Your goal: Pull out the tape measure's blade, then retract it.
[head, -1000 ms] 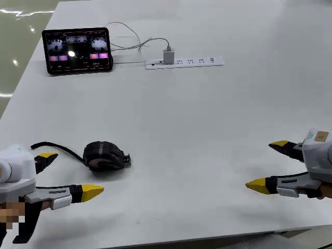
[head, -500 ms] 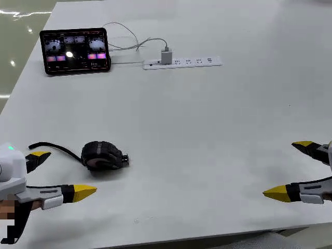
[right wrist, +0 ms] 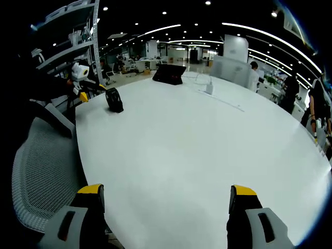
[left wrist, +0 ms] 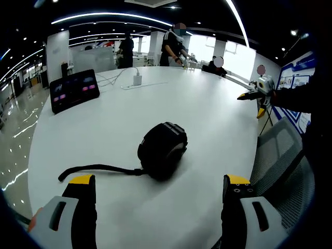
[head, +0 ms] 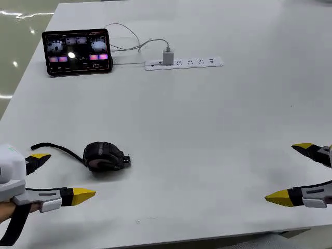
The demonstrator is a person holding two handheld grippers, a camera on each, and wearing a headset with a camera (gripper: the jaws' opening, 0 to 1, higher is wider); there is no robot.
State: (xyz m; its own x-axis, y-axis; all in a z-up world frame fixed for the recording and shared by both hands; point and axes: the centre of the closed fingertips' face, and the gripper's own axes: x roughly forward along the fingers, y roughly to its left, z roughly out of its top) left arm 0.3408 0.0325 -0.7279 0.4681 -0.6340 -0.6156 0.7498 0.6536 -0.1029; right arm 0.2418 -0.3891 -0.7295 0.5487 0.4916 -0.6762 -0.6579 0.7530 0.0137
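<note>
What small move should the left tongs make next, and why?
Probably ease the left tongs forward around the tape measure and close on its case. It lies untouched on the table just ahead of those open tongs, blade not out, while the right tongs, also open, hover far off.

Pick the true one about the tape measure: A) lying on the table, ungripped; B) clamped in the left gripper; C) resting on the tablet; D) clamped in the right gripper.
A: the tape measure lies free on the table ahead of the open left gripper.
</note>
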